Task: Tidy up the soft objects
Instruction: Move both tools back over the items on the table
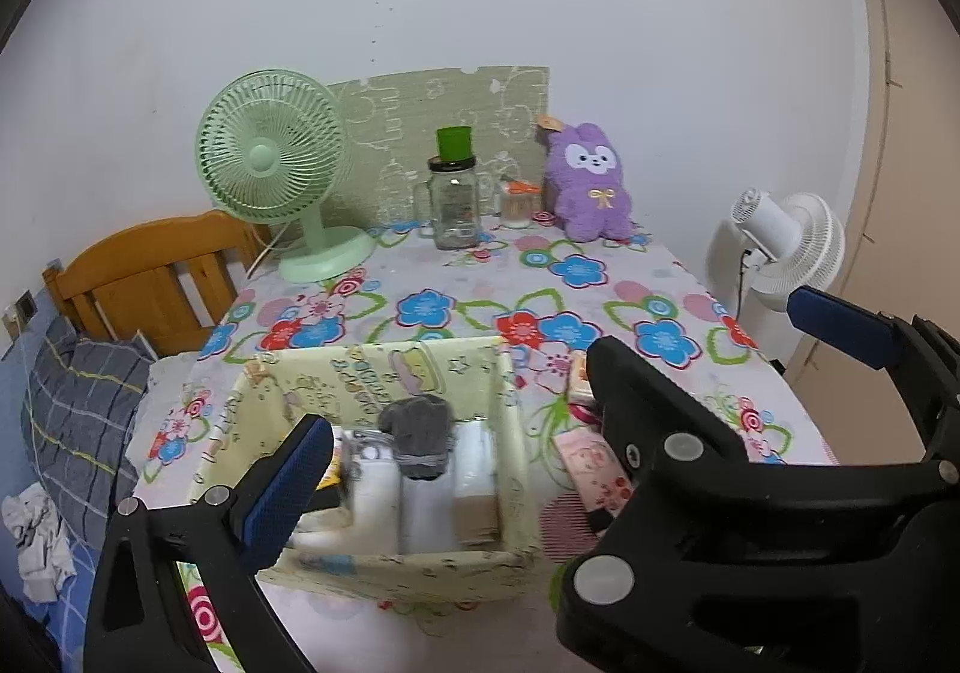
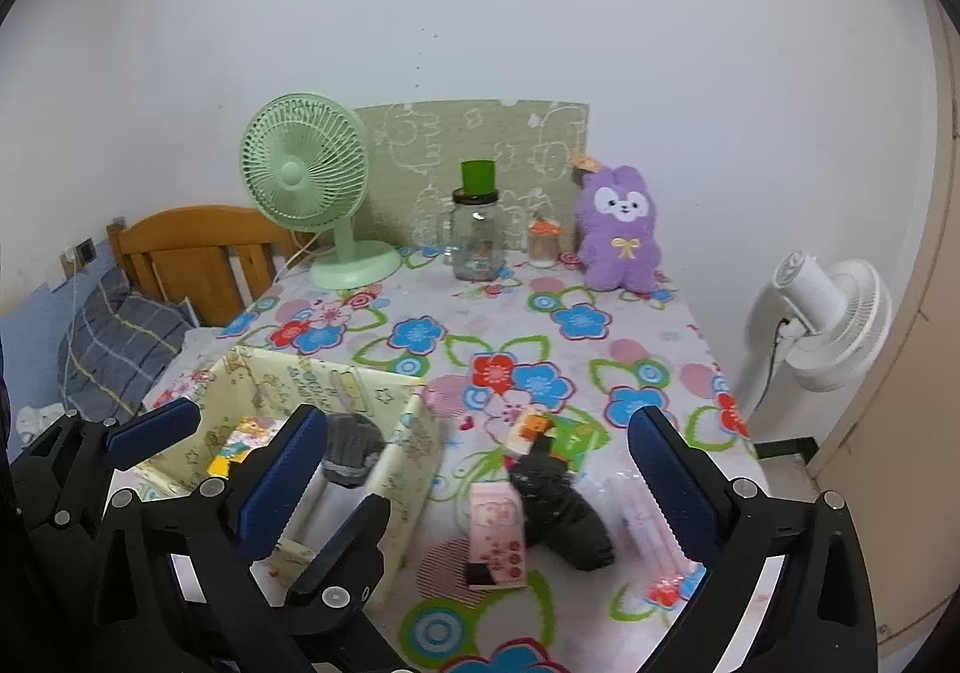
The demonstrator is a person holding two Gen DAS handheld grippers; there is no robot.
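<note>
Nearest the right wrist camera, the right gripper (image 2: pixel 480 469) stands with its blue-padded jaws spread wide and nothing between them but open tablecloth; no pad touches anything. Just beyond its jaws, right of the cream fabric storage box (image 2: pixel 408 433), lie a rolled black sock bundle (image 2: pixel 558 499), a pink printed packet (image 2: pixel 498 541) touching the bundle's left side, and a clear pink-striped pouch (image 2: pixel 654 541) beside the right pad. The left gripper (image 1: pixel 558 379) hangs over the box's near edge, its jaws also wide apart and empty, one pad over the box's near left corner and the other well out to the right past the box. Inside the box a grey rolled sock bundle (image 1: pixel 420 433) sits upright among white folded items (image 1: pixel 420 499), ahead of and between the left gripper's pads, apart from both. Farther back from the box, across the flowered tablecloth (image 1: pixel 456 283), stand a green desk fan (image 1: pixel 276 163), a glass jar (image 1: pixel 454 205) topped with a green cup (image 1: pixel 454 142), and a purple plush bunny (image 1: pixel 591 181) against the wall.
</note>
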